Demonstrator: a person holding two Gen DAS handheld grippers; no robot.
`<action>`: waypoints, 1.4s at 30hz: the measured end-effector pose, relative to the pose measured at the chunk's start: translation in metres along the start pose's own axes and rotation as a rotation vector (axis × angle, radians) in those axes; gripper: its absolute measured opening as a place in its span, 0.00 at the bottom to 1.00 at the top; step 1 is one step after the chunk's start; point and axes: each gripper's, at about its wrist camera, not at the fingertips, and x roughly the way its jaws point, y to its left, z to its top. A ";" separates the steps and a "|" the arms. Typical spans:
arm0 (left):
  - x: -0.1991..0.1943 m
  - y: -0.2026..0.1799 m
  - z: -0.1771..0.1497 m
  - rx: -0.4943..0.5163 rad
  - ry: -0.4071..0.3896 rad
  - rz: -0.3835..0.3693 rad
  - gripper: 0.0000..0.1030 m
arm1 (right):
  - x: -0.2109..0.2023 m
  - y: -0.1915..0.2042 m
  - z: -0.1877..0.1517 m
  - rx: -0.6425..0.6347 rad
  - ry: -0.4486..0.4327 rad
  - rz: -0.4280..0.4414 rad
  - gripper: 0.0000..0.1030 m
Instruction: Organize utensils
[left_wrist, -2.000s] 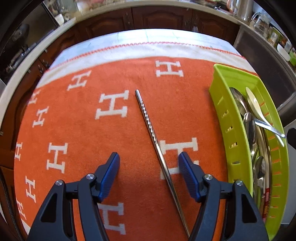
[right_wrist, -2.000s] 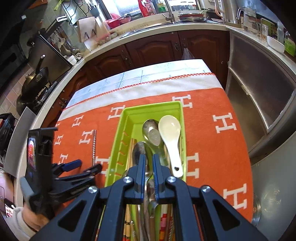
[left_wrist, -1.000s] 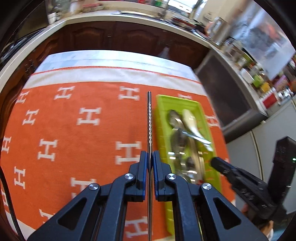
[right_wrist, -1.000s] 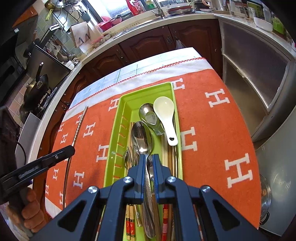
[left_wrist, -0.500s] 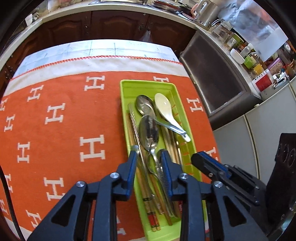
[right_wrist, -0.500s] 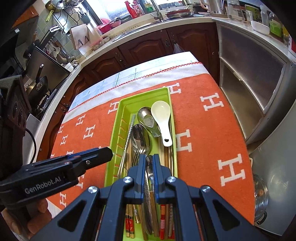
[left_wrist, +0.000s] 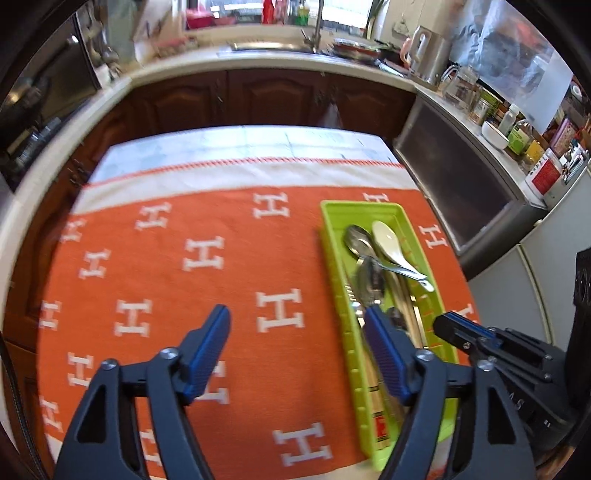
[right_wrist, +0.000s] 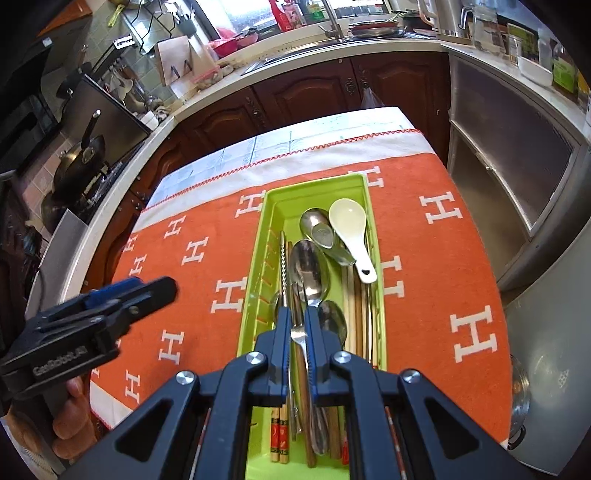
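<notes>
A lime-green utensil tray (left_wrist: 334, 254) (right_wrist: 266, 229) lies on the orange cloth. It holds metal spoons (right_wrist: 309, 266), a white ceramic spoon (right_wrist: 351, 225) (left_wrist: 388, 240), wooden chopsticks (right_wrist: 352, 291) and the twisted metal chopstick (right_wrist: 283, 258) along its left side. My left gripper (left_wrist: 297, 334) is open and empty, above the cloth just left of the tray; it also shows in the right wrist view (right_wrist: 122, 295). My right gripper (right_wrist: 296, 321) is nearly shut and hovers over the tray's near half, with nothing visibly clamped; it also shows in the left wrist view (left_wrist: 461, 330).
The orange cloth with white H marks (left_wrist: 166, 266) covers the table. Dark wooden cabinets (left_wrist: 258, 99) and a kitchen counter stand beyond it. A grey glass-fronted cabinet (right_wrist: 517, 158) stands at the right. A round metal lid (right_wrist: 519, 398) lies off the table's right edge.
My left gripper carried the metal chopstick from the cloth to the tray, let it go along the tray's left side, then opened wide and drew back to the left. The right gripper stayed over the tray.
</notes>
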 end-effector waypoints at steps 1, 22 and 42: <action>-0.005 0.002 -0.002 0.005 -0.012 0.013 0.78 | -0.001 0.002 0.000 0.000 0.004 -0.004 0.07; -0.114 0.046 -0.041 -0.020 -0.145 0.192 0.99 | -0.076 0.081 -0.028 -0.099 -0.107 -0.055 0.21; -0.145 0.050 -0.057 -0.103 -0.188 0.308 0.99 | -0.109 0.128 -0.044 -0.179 -0.198 -0.068 0.21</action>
